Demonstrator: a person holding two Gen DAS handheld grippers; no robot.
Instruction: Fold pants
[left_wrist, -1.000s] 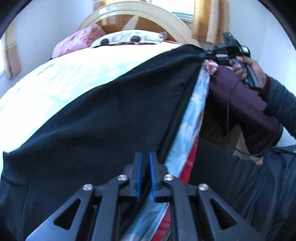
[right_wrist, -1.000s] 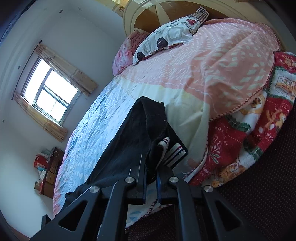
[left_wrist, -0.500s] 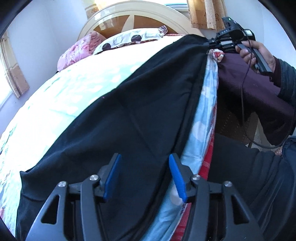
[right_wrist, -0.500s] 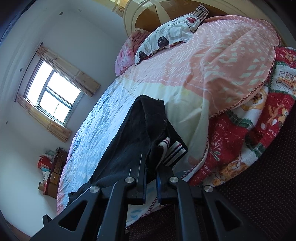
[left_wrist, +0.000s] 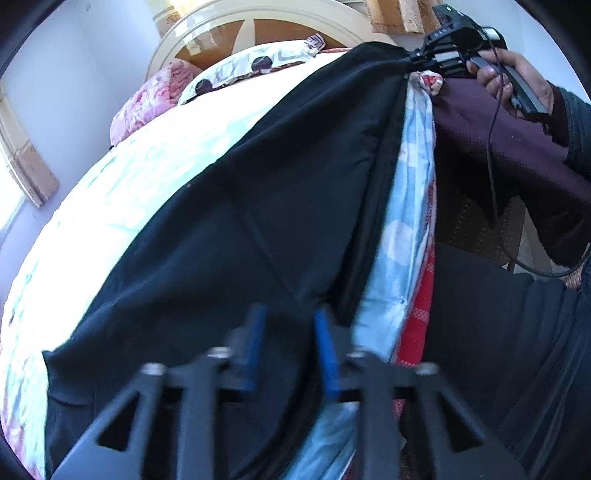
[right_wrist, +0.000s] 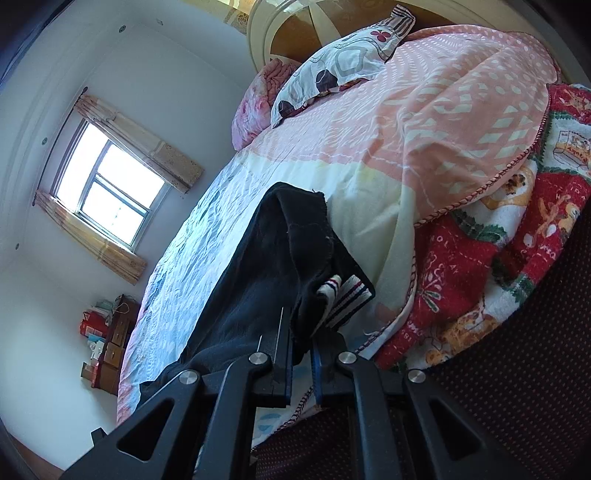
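Black fabric covers most of the near side of the bed (left_wrist: 122, 192): the pants (left_wrist: 258, 221) lie stretched along the bed's near edge, roughly parallel to it, one end toward the headboard (left_wrist: 258, 22) and the other toward the foot.

The right gripper (right_wrist: 301, 354) is clenched on the waistband end of the pants, where a striped elastic band (right_wrist: 347, 295) shows just beside the blue pads. In the left wrist view this same gripper, held in a hand (left_wrist: 517, 77), pinches the far corner of the pants at the bed's edge near the pillow (left_wrist: 258, 62), and the cloth runs taut from there.

The left gripper (left_wrist: 288, 350) sits over the other end of the pants, close to the same near edge. Its jaws are closing, and black cloth lies between the blurred blue pads; the pads do not clearly press on it, so a grip here does not look finished.

As a judgement of progress: the pants appear to be laid out long and fairly flat, with one diagonal crease across the middle, and possibly already doubled leg over leg, though the pictures do not settle that. No crosswise fold is visible. What seems left is to secure the second end with the left gripper, then carry one end over to the other, and smooth the result. The task therefore looks early, at the stage of taking hold of both ends.
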